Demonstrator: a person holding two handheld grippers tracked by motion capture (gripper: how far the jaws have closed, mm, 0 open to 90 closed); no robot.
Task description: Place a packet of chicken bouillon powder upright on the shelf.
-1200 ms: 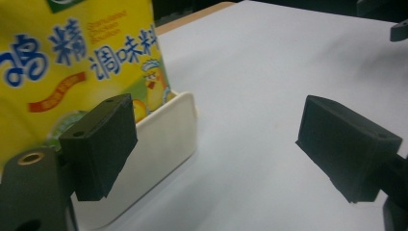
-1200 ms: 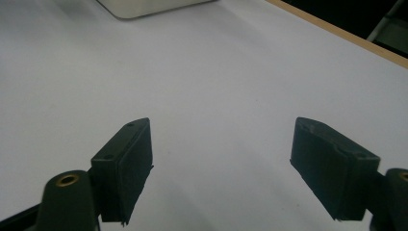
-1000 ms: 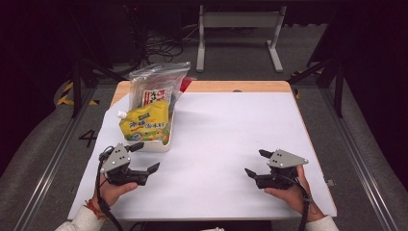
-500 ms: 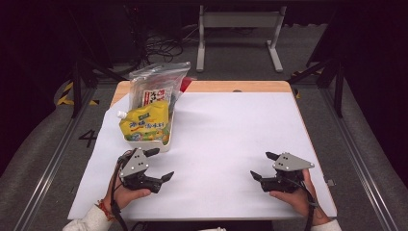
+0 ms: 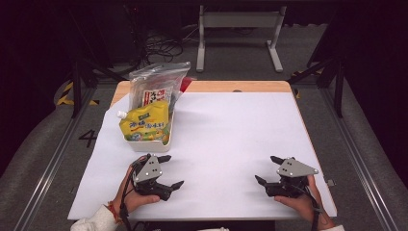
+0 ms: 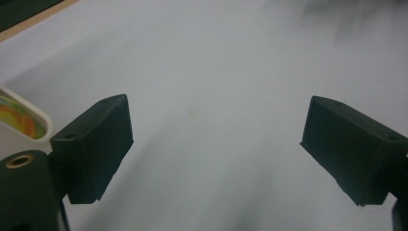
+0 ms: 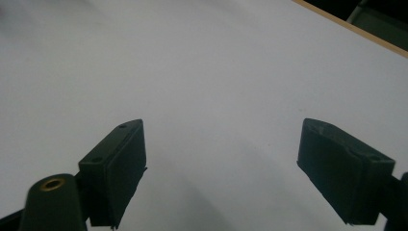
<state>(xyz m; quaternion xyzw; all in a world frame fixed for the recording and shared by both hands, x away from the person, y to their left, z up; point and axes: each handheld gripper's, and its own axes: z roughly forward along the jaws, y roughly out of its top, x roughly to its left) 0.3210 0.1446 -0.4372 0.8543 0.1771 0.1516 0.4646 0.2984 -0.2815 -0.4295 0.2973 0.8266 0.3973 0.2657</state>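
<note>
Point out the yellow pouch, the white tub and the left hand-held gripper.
yellow pouch (image 5: 146, 123), high view, on its printed front.
white tub (image 5: 146, 146), high view, on its near wall.
left hand-held gripper (image 5: 171, 171), high view, midway between its open fingertips.

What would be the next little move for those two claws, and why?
Probably the left gripper should ease forward toward the white tray holding the yellow pouch. Its jaws stand wide open and empty, the tray lies just ahead, and the right gripper sits open, far off.

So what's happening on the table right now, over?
Left gripper and right gripper: jaws wide open, empty, low over the white table. Yellow pouch sits in its white tub, untouched. Nothing in the way.
</note>
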